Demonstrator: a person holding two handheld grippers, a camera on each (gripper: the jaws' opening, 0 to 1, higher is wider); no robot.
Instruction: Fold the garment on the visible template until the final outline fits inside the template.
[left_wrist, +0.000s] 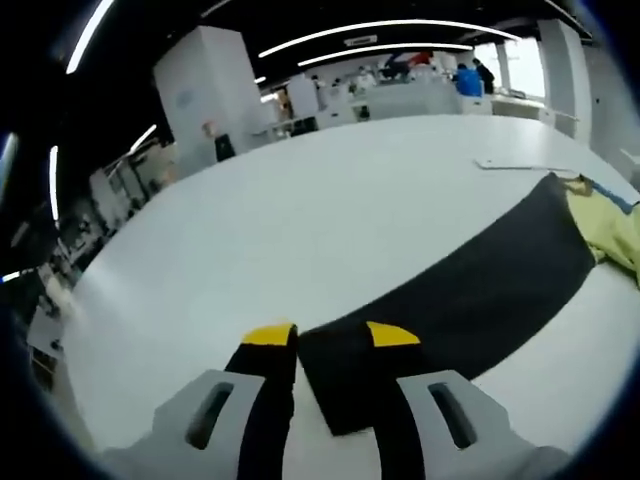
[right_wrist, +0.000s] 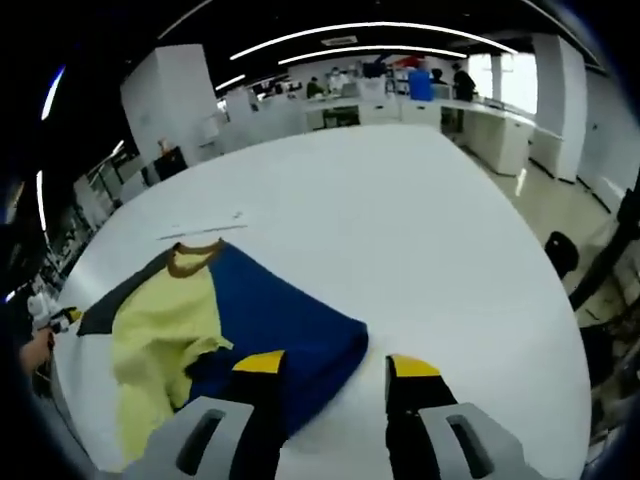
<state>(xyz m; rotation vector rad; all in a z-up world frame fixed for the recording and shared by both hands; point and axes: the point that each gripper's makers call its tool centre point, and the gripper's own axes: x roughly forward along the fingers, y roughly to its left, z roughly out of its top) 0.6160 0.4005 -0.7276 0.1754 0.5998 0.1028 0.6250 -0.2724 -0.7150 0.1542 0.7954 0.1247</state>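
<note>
A black template (left_wrist: 480, 290) lies flat on the white table (left_wrist: 300, 220), running from the lower middle to the upper right of the left gripper view. My left gripper (left_wrist: 332, 336) is open, its yellow-tipped jaws standing either side of the template's near corner. At the template's far end lies the garment (left_wrist: 610, 230), showing yellow with a blue edge. In the right gripper view the garment (right_wrist: 270, 310) is blue and pale yellow with a brown collar, partly bunched, and a dark strip of template (right_wrist: 110, 305) shows beside it. My right gripper (right_wrist: 336, 365) is open at the blue corner.
A thin white strip (left_wrist: 520, 163) lies on the table beyond the garment, the same white strip (right_wrist: 200, 230) in the right gripper view. The table edge (right_wrist: 560, 330) curves at the right, with floor and a dark chair (right_wrist: 556, 250) below. Desks and people stand far behind.
</note>
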